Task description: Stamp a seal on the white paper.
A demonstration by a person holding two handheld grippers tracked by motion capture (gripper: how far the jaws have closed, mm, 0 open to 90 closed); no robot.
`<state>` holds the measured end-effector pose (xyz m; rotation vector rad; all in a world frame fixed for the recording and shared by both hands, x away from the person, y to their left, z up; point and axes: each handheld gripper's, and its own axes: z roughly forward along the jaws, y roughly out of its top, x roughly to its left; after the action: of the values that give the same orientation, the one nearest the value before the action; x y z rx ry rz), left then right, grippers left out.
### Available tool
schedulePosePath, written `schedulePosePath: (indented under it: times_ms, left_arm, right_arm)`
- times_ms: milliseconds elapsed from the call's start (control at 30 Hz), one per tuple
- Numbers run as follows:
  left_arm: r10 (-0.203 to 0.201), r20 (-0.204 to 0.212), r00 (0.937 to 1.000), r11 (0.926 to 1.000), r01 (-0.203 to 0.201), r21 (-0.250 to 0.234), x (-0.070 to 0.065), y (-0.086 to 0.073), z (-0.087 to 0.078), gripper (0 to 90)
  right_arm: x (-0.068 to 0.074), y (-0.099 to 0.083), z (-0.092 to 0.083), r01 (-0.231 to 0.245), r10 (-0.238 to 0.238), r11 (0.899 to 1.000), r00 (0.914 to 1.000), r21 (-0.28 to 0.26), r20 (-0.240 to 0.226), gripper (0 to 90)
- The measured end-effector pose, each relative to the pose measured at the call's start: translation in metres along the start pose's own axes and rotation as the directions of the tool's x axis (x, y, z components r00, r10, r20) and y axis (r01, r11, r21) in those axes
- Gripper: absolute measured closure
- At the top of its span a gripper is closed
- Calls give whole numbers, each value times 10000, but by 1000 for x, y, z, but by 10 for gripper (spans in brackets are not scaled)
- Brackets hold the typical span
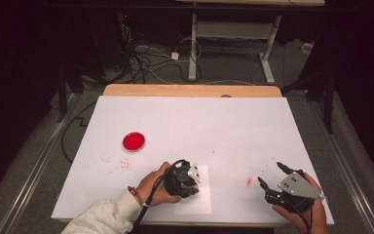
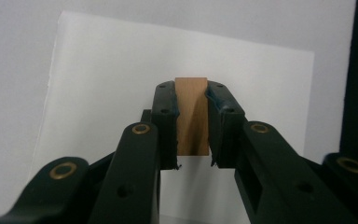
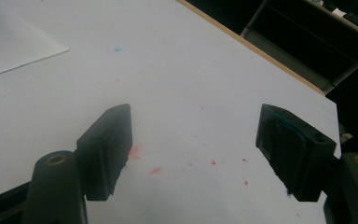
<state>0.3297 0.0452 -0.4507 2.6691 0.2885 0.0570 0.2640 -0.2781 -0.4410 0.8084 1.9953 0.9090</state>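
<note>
Wooden block (image 2: 192, 116): clamped upright between the left tool's pads, low centre of the high view, probably a stamp aimed face-down at the paper.
Left tool (image 1: 187, 180): closed on the block, poised over the white paper sheet (image 1: 202, 202), likely to press a mark there.
Right tool (image 1: 271, 178): jaws wide apart, nothing between them, parked at the lower right of the worktop (image 1: 224, 126), out of the way.
Red dish (image 1: 134, 141): left of centre, well apart from both tools, probably the ink supply.

Dark room, grey floor (image 1: 34, 146) strewn with cables (image 1: 146, 56), a white-legged desk (image 1: 233, 29) beyond the table (image 1: 190, 90)
</note>
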Motion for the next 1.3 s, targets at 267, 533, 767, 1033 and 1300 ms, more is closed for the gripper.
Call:
schedulePosePath:
  times_ms: [267,533,767,1033,1300]
  left_arm:
    - [-40,97,9999,9999,38,141,2,1,1,740]
    - [-210,-6,9998,9988,210,432,0,5,2,741]
    - [-131,-50,9999,9980,134,616,0,8,2,741]
    - [-72,-45,10000,9979,75,651,0,7,2,740]
    - [-76,-36,10000,9980,78,631,0,7,2,740]
  right_arm:
    - [0,0,0,7,-7,10000,10000,23,-4,274]
    - [2,1,2,57,-56,9999,9999,88,-109,273]
    - [2,1,2,99,-97,9999,9999,113,-135,273]
    - [3,1,2,115,-111,9998,9998,177,-192,273]
    - [3,0,2,127,-123,9998,9997,164,-203,273]
